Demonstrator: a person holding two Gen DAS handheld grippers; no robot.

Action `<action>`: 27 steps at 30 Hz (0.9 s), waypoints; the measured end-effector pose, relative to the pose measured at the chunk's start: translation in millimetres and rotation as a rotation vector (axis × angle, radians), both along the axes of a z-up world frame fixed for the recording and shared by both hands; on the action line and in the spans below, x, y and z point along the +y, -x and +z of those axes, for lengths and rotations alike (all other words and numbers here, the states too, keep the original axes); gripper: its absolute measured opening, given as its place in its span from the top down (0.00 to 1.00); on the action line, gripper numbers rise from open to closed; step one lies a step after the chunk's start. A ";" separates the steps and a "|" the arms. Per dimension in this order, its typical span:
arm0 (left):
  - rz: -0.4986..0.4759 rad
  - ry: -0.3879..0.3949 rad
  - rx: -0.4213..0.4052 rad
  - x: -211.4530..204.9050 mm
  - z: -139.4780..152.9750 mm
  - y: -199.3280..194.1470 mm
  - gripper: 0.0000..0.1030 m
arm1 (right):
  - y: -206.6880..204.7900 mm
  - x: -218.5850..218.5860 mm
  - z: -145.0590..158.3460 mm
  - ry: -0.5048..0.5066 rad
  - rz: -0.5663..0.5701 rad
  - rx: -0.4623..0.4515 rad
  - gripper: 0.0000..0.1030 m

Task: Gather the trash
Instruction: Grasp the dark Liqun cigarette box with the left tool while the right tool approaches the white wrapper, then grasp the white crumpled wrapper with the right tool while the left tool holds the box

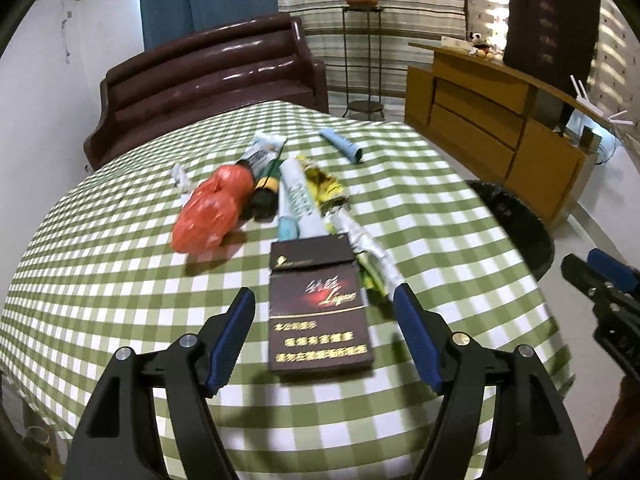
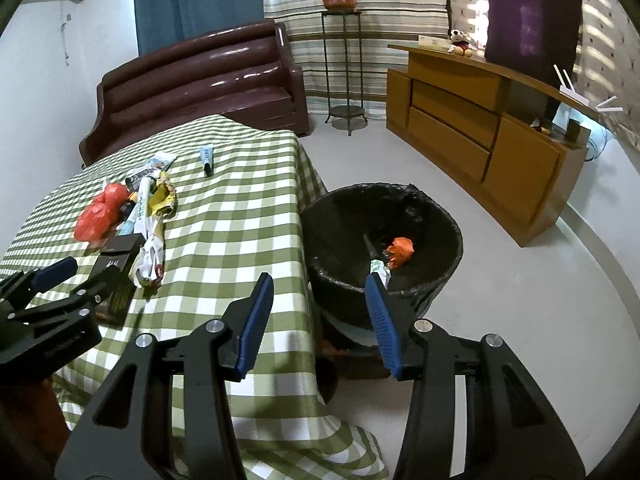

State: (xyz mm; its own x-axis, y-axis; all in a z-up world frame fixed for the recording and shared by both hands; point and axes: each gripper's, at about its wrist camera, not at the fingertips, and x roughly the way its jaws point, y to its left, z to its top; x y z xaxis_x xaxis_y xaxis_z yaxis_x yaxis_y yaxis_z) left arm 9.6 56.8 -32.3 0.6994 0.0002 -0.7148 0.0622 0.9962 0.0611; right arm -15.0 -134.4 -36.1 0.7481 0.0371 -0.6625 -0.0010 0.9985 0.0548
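Observation:
A dark brown cigarette box [image 1: 320, 308] lies flap-open on the green checked tablecloth [image 1: 120, 272]. My left gripper [image 1: 324, 292] hangs open just in front of it, and its blue pads [image 1: 236, 332] stand wide of the box's sides without touching. Behind the box lies a heap of trash: a red plastic bag [image 1: 208, 212], a white tube [image 1: 300, 196], a yellow wrapper [image 1: 326, 186] and a crumpled silver wrapper [image 1: 368, 248]. A small blue tube [image 1: 342, 146] lies apart, farther back. My right gripper [image 2: 319, 278] is open and empty over the table's edge beside the black-lined bin [image 2: 340, 216].
The bin holds an orange crumpled piece [image 2: 400, 250] and a white wrapper [image 2: 380, 268]. A brown sofa [image 2: 200, 80] stands behind the table, and a wooden cabinet [image 2: 480, 120] lines the right wall. A plant stand [image 2: 344, 60] is at the back. The cloth hangs down over the table's near corner.

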 end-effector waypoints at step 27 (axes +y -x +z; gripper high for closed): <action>-0.048 0.000 -0.030 9.6 -7.7 12.5 0.47 | -3.1 16.7 -8.6 0.005 0.037 0.014 0.54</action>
